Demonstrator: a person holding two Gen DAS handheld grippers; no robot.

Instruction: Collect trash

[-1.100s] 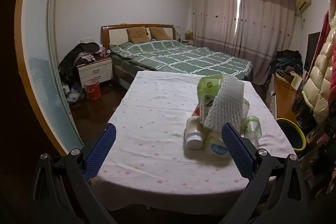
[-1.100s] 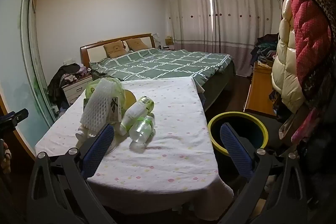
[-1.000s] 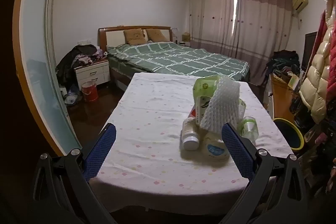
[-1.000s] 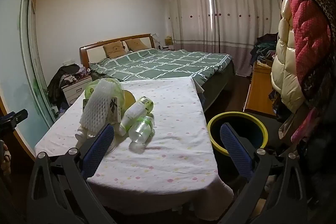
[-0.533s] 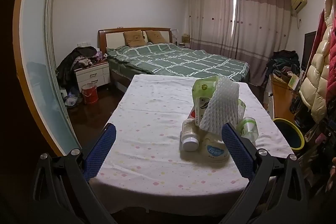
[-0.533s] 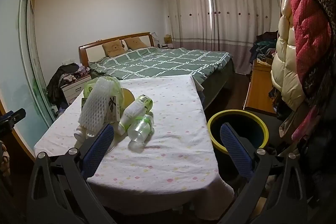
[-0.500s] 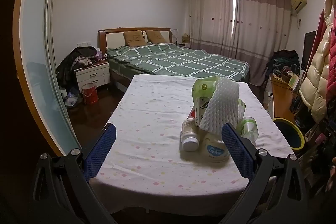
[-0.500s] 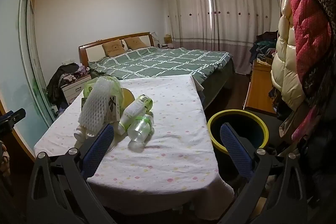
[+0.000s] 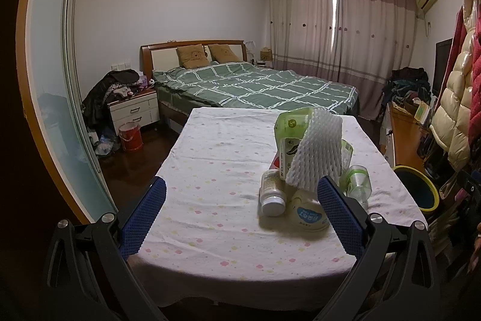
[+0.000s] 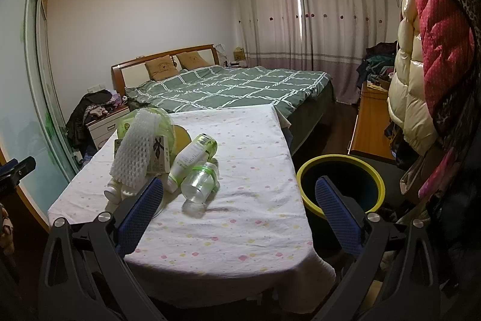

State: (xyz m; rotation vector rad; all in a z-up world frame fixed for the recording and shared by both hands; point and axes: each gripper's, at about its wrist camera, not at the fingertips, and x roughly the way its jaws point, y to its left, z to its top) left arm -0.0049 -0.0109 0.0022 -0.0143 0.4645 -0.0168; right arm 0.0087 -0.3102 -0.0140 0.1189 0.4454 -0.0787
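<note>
Nothing has moved; my right gripper (image 10: 239, 197), jaws apart, frames the clear bottle (image 10: 200, 182), lying lengthwise mid-frame.

Bare tablecloth (image 9: 210, 170) left of trash pile (image 9: 312, 158), bin (image 10: 339, 188) open beside table edge

Your trash pile (image 9: 306, 170) sits on the surface (image 9: 216, 170), near its right side. The bin (image 10: 341, 185) stands on the floor right of it. The bed (image 9: 258, 86) lies behind.
</note>
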